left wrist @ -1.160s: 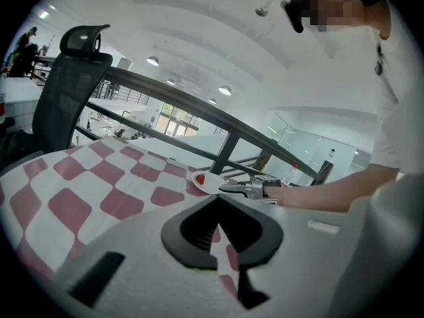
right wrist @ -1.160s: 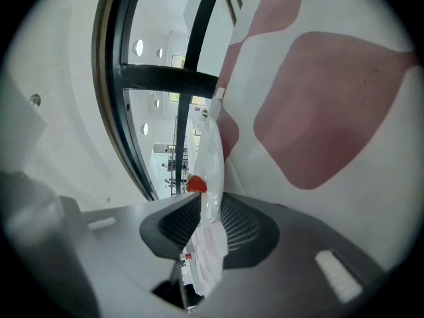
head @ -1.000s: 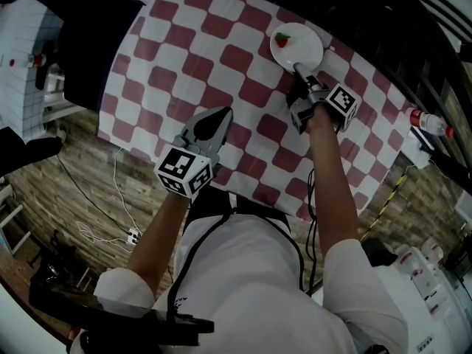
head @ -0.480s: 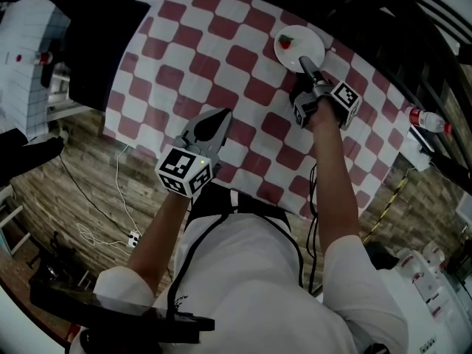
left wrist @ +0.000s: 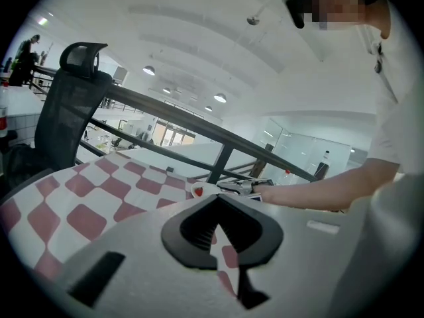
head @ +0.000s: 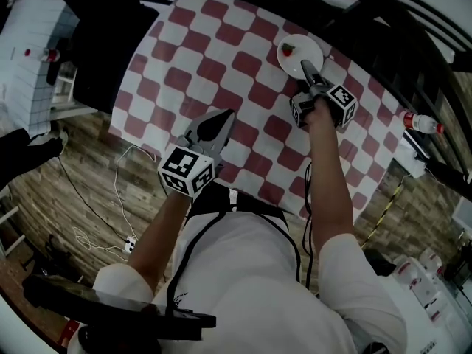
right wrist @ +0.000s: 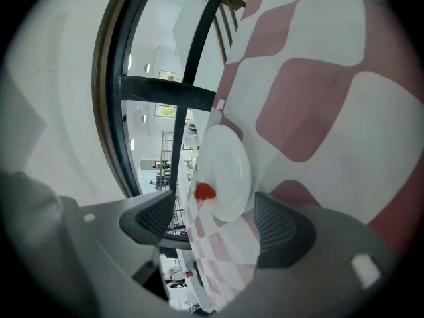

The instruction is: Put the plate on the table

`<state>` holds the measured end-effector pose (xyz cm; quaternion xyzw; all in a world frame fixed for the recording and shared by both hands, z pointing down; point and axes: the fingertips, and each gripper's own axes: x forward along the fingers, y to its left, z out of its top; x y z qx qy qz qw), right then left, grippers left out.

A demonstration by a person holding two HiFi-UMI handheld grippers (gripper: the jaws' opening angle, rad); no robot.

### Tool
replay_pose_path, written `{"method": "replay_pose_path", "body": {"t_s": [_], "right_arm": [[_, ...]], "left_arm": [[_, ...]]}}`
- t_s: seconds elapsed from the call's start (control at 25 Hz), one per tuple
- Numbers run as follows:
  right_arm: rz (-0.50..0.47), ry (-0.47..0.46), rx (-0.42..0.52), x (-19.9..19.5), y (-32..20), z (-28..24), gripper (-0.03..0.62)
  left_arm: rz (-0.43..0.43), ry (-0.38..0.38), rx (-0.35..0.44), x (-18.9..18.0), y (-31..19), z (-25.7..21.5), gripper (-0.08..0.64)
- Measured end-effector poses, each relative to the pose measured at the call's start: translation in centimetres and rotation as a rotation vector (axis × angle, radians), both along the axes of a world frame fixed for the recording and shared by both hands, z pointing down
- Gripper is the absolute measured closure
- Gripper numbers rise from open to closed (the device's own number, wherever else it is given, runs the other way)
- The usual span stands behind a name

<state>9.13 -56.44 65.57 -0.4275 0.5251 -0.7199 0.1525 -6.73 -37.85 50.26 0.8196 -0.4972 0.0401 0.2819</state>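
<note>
The plate (head: 300,55) lies flat on the bench (head: 184,102), on the red-and-white checked cloth (head: 221,57) at the far side near the black railing. It is small, white and shallow, and a single strawberry (head: 287,49) sits on its left part. In the right gripper view the plate (right wrist: 228,164) shows a smooth, glossy face, with the strawberry (right wrist: 205,191) near its rim. I judge it stiff and fairly light. It is slick under a pad and likely to chip or crack if knocked, though whether it is ceramic or plastic cannot be told. The only sensible hold is the raised rim on the near side, one finger above and one below. It should be kept level, since the loose berry would roll.

The right gripper (head: 308,69) points at that near rim. Its fingers (right wrist: 277,222) have just been opening and now stand spread wide. The plate's near edge reaches into the gap between them, but neither pad presses on it, so the plate rests on its own weight and the placing looks done.

The left gripper (head: 223,118) hovers over the near part of the cloth, well apart from the plate. Its fingers (left wrist: 192,225) are drawn together at the tips and hold nothing — only the checked cloth shows through behind them.
</note>
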Motion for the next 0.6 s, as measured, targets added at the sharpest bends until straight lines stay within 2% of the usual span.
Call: {"method": "replay_pose_path", "body": {"t_s": [0.28, 0.32, 0.44, 0.56, 0.6], "right_arm": [[-0.026, -0.010, 0.025, 0.6, 2.6, -0.6, 0.245], [-0.046, -0.011, 0.037, 0.6, 3.3, -0.8, 0.283], [-0.081, -0.003, 0.115, 0.4, 5.2, -3.5, 0.475], [-0.073, -0.015, 0.175, 0.4, 7.6, -6.4, 0.582], [-0.074, -0.018, 0.191, 0.6, 8.6, -7.1, 0.584]], "left_arm": [[0.023, -0.007, 0.028, -0.4, 0.8, -1.8, 0.555], [0.029, -0.008, 0.035, -0.4, 1.0, -2.2, 0.555], [0.052, -0.010, 0.057, -0.3, 1.5, -3.3, 0.555], [0.074, -0.010, 0.077, -0.1, 2.4, -4.6, 0.555], [0.081, -0.008, 0.081, 0.0, 2.8, -4.9, 0.555]]}}
